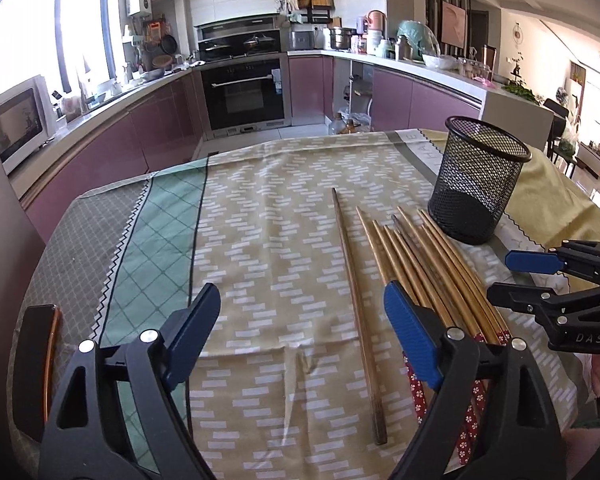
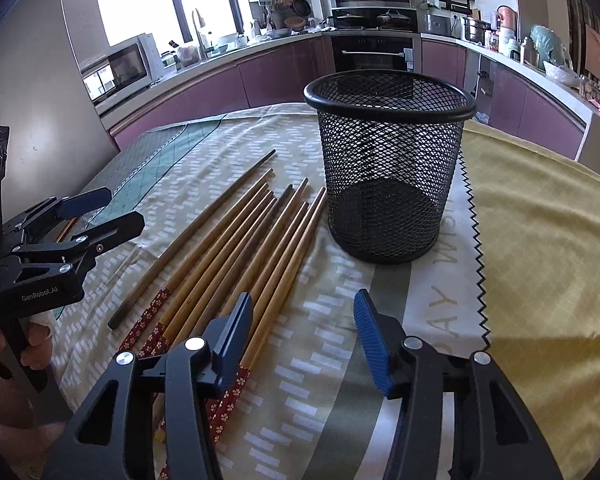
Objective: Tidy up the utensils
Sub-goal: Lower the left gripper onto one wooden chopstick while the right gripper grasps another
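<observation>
Beside the mesh cup [image 2: 388, 168], both hand-held grippers (left [image 1: 300, 340], right [image 2: 302, 340]) gape, seemingly empty, over chopsticks [image 2: 236, 240].

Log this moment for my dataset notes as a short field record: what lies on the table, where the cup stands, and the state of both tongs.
surface: table under a patterned tablecloth
utensils: chopsticks lying flat in a loose bundle, one dark chopstick apart from the rest
container: black mesh cup, upright, empty, beside the chopstick tips
left tongs: open, nothing held, above the dark chopstick
right tongs: open, nothing held, near the patterned chopstick ends
task progress: no chopstick in the cup yet
</observation>
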{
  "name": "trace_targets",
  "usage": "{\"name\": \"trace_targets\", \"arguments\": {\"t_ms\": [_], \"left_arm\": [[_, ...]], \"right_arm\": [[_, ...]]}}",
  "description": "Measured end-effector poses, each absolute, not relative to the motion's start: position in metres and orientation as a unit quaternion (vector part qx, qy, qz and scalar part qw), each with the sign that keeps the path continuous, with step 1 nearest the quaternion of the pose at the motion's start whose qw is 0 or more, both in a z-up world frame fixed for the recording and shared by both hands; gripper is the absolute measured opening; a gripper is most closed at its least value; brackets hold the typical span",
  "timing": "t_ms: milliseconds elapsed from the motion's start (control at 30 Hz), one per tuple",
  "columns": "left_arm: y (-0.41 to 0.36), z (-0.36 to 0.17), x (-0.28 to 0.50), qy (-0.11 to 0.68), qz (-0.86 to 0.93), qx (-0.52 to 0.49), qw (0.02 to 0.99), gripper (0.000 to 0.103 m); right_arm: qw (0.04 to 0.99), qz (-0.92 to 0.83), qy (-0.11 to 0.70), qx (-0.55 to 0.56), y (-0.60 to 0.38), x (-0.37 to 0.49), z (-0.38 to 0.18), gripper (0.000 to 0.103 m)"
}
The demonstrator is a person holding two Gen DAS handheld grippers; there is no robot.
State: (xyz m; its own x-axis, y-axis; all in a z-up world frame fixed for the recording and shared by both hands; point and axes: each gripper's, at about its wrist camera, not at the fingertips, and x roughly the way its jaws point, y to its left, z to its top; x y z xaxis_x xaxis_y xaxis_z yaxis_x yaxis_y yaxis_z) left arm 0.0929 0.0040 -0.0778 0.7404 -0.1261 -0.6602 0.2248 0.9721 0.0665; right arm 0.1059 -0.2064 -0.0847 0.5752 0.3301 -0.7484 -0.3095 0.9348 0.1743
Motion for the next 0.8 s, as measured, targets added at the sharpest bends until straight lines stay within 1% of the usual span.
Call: {"name": "trace_targets", "arguments": {"t_ms": [33,100,133,167,233,267,300,367,400,467,600,800], "left_arm": [[0.0,-0.079,0.096,0.353,-0.097,0.078,0.927,0.079],[-0.01,-0.083,0.101,0.364,-0.102,0.094,0.921,0.077],[-0.013,-0.086,0.104,0.371,-0.105,0.099,0.917,0.075],[-0.016,-0.088,0.108,0.379,-0.11,0.102,0.913,0.072],[-0.019,-0.093,0.115,0.392,-0.12,0.104,0.906,0.066],[-0.021,-0.096,0.119,0.399,-0.124,0.105,0.903,0.064],[-0.022,-0.099,0.123,0.404,-0.126,0.106,0.9,0.063],[-0.026,-0.103,0.131,0.413,-0.127,0.11,0.895,0.055],[-0.029,-0.106,0.136,0.418,-0.13,0.109,0.892,0.053],[-0.031,-0.109,0.144,0.428,-0.134,0.103,0.888,0.046],[-0.035,-0.114,0.155,0.434,-0.14,0.095,0.885,0.044],[-0.039,-0.113,0.158,0.437,-0.145,0.095,0.882,0.04]], "right_arm": [[0.886,0.18,0.427,0.011,-0.205,0.107,-0.085,0.039],[0.885,0.181,0.429,0.011,-0.209,0.107,-0.084,0.037],[0.885,0.18,0.43,0.01,-0.21,0.107,-0.084,0.034],[0.884,0.177,0.433,0.008,-0.211,0.108,-0.084,0.028],[0.88,0.174,0.441,0.005,-0.213,0.111,-0.086,0.022],[0.881,0.173,0.441,0.002,-0.212,0.112,-0.086,0.02],[0.88,0.173,0.442,-0.001,-0.212,0.113,-0.086,0.02],[0.88,0.174,0.443,-0.005,-0.21,0.115,-0.085,0.02],[0.879,0.177,0.443,-0.002,-0.209,0.117,-0.085,0.02],[0.878,0.183,0.442,0.008,-0.209,0.118,-0.084,0.02],[0.877,0.196,0.438,0.032,-0.211,0.119,-0.08,0.021],[0.873,0.193,0.447,0.017,-0.203,0.125,-0.082,0.022]]}}
